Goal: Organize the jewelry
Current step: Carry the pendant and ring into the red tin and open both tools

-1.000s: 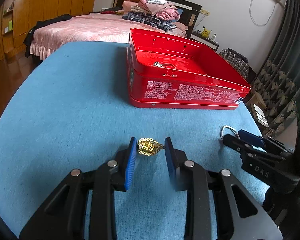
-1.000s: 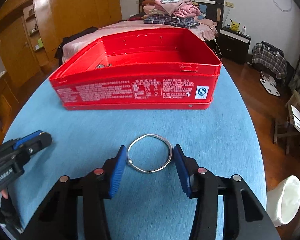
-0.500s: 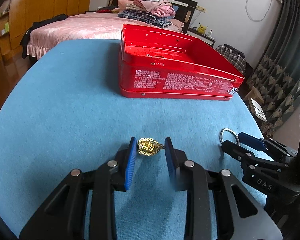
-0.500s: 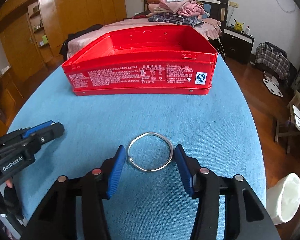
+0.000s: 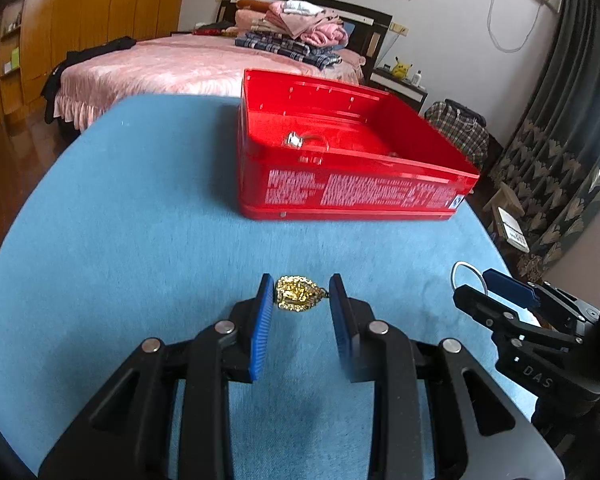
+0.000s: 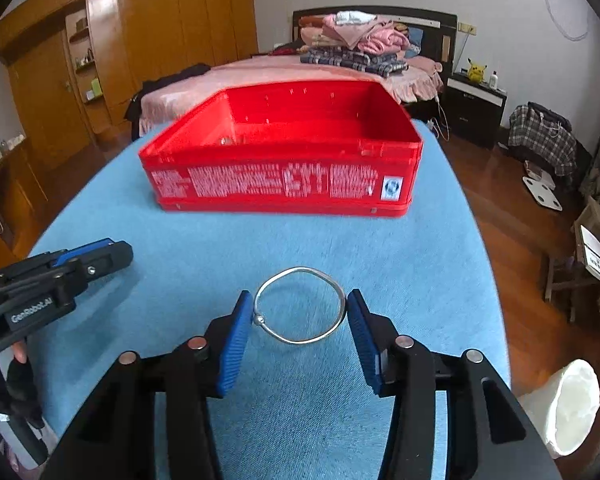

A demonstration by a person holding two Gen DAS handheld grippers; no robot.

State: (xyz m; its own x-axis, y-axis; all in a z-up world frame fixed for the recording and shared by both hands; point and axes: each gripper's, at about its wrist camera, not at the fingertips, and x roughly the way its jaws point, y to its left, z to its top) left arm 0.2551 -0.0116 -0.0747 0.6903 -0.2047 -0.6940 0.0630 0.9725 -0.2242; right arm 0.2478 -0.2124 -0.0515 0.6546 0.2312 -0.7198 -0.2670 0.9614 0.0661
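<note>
The left gripper [image 5: 301, 304] clamps a small gold, stone-studded pendant [image 5: 299, 299] between its blue pads, above the blue cloth table [image 5: 140, 220]; its long axis runs across the jaws, tip pointing to 3 o'clock. It looks light, stiff and knobbly, best pinched across its broad body. The right gripper [image 6: 300, 312] pinches a thin silver wire bangle [image 6: 300, 305] at its sides, lying flat; springy, slippery. The open red tin box [image 5: 352, 196] sits at 12 o'clock
</note>
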